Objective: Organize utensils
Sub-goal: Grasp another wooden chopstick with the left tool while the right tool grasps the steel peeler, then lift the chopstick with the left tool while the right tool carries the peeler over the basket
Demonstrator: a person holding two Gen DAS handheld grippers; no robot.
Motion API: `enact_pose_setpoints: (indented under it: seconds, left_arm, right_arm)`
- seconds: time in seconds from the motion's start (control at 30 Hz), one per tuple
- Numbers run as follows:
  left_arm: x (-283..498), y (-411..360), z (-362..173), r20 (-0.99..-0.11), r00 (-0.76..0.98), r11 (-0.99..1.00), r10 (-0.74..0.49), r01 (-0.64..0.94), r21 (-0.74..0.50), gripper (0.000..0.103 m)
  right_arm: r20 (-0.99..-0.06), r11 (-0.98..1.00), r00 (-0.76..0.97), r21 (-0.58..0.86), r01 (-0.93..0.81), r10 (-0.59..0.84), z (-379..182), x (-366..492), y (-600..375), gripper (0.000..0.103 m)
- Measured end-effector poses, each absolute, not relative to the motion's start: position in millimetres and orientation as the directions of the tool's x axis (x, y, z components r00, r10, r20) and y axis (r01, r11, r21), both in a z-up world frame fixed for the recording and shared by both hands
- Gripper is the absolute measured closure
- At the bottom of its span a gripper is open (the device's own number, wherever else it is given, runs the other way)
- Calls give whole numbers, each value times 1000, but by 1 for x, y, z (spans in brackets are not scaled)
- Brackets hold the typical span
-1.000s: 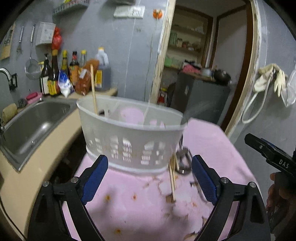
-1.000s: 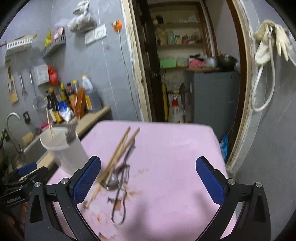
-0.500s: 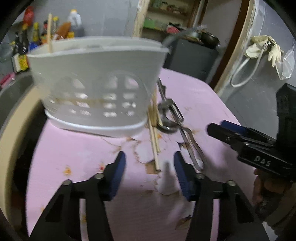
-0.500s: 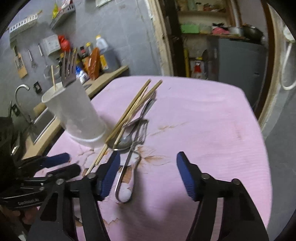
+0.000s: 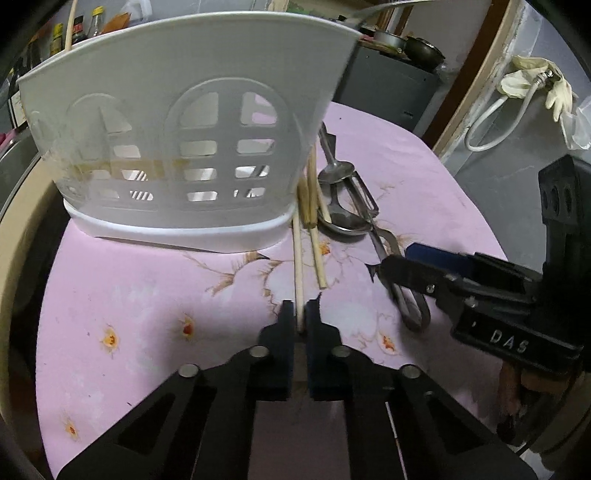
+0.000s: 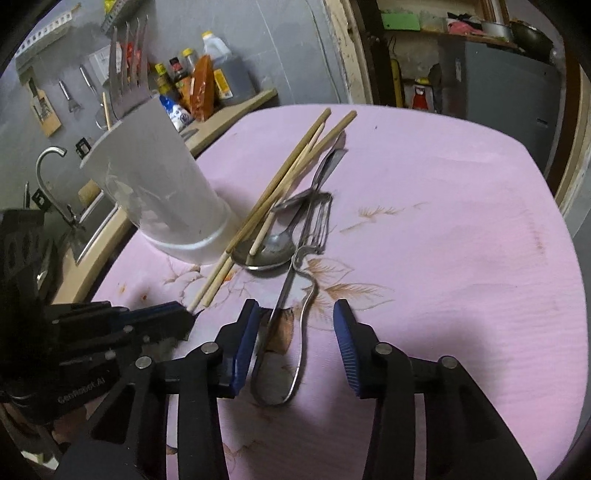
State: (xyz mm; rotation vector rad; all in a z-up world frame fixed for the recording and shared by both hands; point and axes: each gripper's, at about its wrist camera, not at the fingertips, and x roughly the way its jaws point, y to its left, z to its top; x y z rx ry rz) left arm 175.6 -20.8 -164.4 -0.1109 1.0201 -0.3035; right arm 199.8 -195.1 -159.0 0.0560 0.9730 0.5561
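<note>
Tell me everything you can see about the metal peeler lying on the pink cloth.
The peeler looks like bare steel wire: a long looped handle at the near end, a swivel blade at the far end. It lies flat on the flowered pink cloth, blade end beside the spoon and chopsticks. The right gripper straddles its handle loop, jaws just closing but not yet pressing it.

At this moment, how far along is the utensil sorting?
Early. Done: a fork and one chopstick already stand in the white holder. In hand: the left gripper is shut on a chopstick end; the right gripper, jaws just closing, straddles the peeler handle without pressing it. Left: the other chopsticks and two spoons on the pink cloth.
</note>
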Motion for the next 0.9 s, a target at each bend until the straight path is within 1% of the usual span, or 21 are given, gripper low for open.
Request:
enact_pose_setpoints:
  seconds: [0.03,0.07,0.1,0.13,0.27,0.6,0.73,0.87,0.9]
  left_arm:
    - [175,-20,-163,-820,486,952,-302,199,-233,100]
    - [174,-19,-163,-820,485,951,-303,203,-231,100]
    - [173,-19,-162,-821,484,951,-303,208,-229,100]
    - [170,-18,-161,-821,484,950,-304,213,-227,100]
    - [156,-13,-160,-827,466,946,-314,225,-233,101]
    - [88,14,-152,-842,411,929,-349,273,-252,101]
    - [89,19,-147,-845,410,931,-342,268,-247,99]
    - [104,18,-143,-847,408,934,-340,250,-254,96]
    - [109,16,-142,-843,417,934,-341,254,-252,95]
  right_arm:
    - [-773,864,436,281,-418,462,-159,199,-194,69]
    - [-777,868,436,276,-412,454,-159,198,-193,74]
    - [-779,869,434,279,-408,453,-159,198,-193,81]
    - [-782,873,433,278,-401,449,-159,196,-194,84]
    - [-788,882,433,283,-377,438,-158,183,-200,84]
    - [-822,908,420,255,-333,385,-154,139,-221,84]
    - [-825,912,422,249,-325,375,-154,147,-219,83]
    - [-818,916,439,243,-319,370,-151,167,-212,72]
    - [-818,917,442,240,-319,368,-151,173,-211,72]
